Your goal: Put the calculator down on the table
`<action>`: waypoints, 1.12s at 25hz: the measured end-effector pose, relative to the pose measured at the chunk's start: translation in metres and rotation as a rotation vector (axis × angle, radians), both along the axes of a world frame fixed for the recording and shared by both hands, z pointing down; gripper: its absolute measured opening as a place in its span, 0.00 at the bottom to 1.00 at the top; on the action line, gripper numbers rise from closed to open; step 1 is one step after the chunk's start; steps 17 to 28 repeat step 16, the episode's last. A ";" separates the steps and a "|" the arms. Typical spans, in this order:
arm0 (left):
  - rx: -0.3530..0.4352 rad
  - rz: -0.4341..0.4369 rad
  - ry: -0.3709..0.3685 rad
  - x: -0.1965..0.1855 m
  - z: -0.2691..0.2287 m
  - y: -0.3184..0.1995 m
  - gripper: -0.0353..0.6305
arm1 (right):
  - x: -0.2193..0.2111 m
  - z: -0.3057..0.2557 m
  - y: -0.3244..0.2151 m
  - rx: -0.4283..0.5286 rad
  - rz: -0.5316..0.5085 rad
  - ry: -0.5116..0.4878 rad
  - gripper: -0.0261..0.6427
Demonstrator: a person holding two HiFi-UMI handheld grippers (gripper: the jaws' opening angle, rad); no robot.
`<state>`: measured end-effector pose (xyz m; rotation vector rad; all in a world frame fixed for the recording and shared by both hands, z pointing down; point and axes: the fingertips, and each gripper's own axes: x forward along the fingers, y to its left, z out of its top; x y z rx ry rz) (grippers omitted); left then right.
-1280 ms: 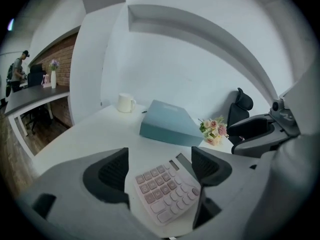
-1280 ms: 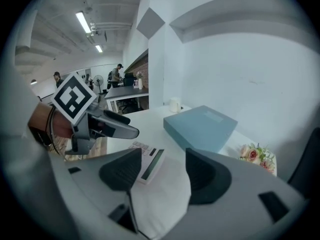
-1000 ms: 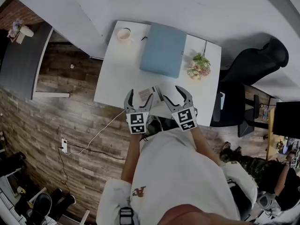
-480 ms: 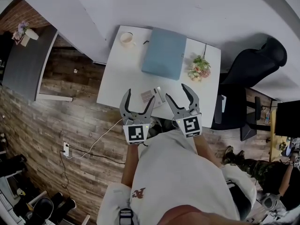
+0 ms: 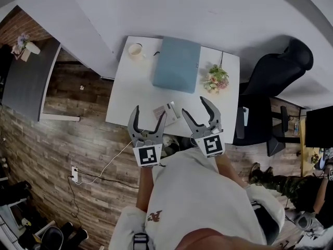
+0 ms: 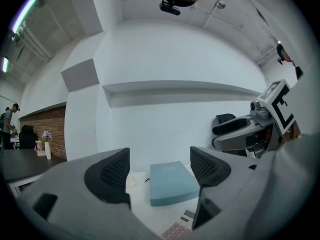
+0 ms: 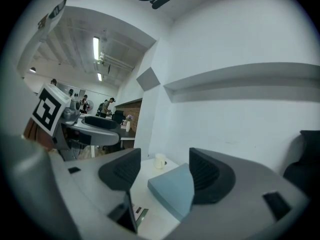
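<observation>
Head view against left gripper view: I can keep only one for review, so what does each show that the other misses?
Only the head view shows the bouquet and the floor cable. Only the left gripper view shows ceiling lights and a distant person. Both show the blue case and the calculator on the white table.

A white table stands against a plain white wall on a floor of wood planks in mixed brown tones. To its left is a dark grey desk, with a brick wall beyond it. A black office chair stands just right of the table. A white cable trails across the floor. A long grey ledge runs along the white wall, and tube lights glow on the ceiling farther back.
</observation>
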<state>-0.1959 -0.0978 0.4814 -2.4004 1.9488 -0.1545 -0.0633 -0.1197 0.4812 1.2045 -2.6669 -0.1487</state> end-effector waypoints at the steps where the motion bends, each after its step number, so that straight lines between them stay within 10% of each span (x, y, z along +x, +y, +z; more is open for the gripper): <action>1: -0.002 0.000 -0.005 0.000 0.000 0.000 0.63 | 0.001 0.000 0.000 0.000 0.001 0.005 0.47; 28: -0.033 -0.033 -0.015 -0.012 0.013 0.006 0.63 | -0.004 0.008 0.003 -0.032 -0.003 0.030 0.47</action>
